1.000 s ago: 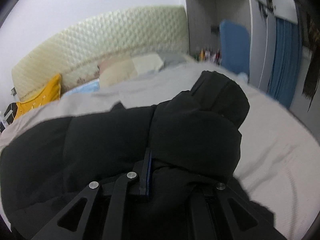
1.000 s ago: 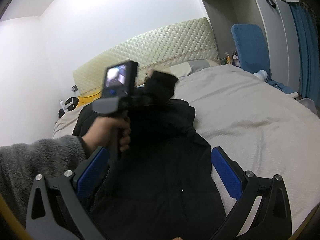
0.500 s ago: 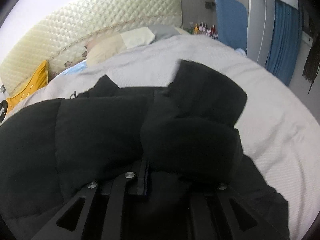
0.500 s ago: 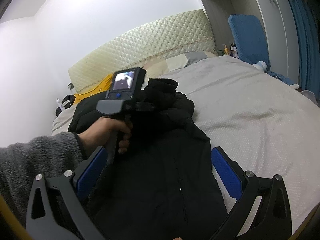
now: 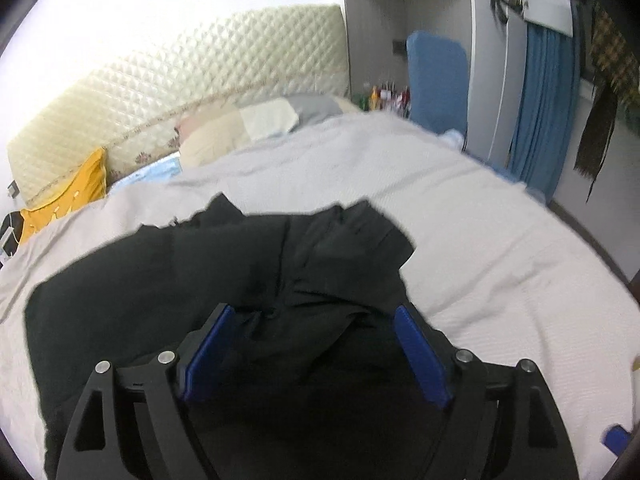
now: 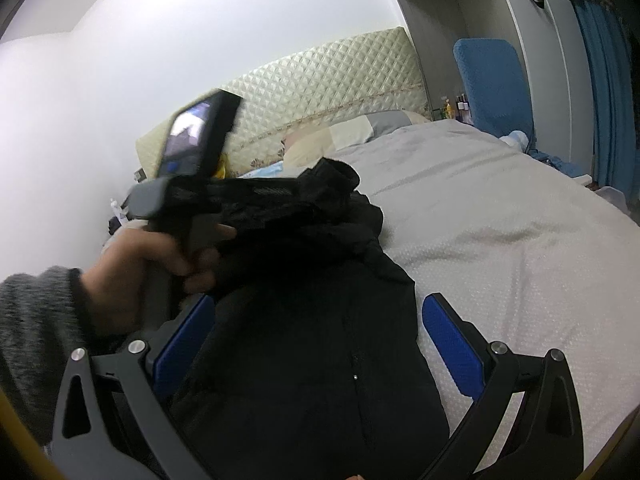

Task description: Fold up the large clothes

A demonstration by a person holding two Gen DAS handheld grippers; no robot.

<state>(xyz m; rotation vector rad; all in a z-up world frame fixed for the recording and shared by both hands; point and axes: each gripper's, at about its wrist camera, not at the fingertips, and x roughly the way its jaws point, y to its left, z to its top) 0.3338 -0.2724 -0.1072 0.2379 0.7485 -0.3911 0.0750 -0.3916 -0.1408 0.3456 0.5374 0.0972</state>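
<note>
A large black padded jacket (image 5: 208, 280) lies on the grey bedspread (image 5: 500, 264). Its folded part rests on top of the body, bunched near the far end. My left gripper (image 5: 312, 320) is open just above the jacket with nothing between its blue pads. In the right wrist view the jacket (image 6: 320, 340) fills the lower middle, and my right gripper (image 6: 320, 320) is open above it, empty. The left gripper with its small screen shows there held in a hand (image 6: 152, 248) over the bunched fabric (image 6: 340, 216).
A quilted cream headboard (image 5: 200, 92) and pillows (image 5: 248, 124) stand at the bed's far end, with a yellow cushion (image 5: 72, 196) at left. A blue chair (image 5: 436, 76), wardrobe and blue curtain (image 5: 540, 112) stand to the right. Bare bedspread lies to the jacket's right.
My left gripper was shut on the jacket's fabric and lowered it onto the jacket body. It has now opened and let go. The right gripper has stayed open and nearly still.
</note>
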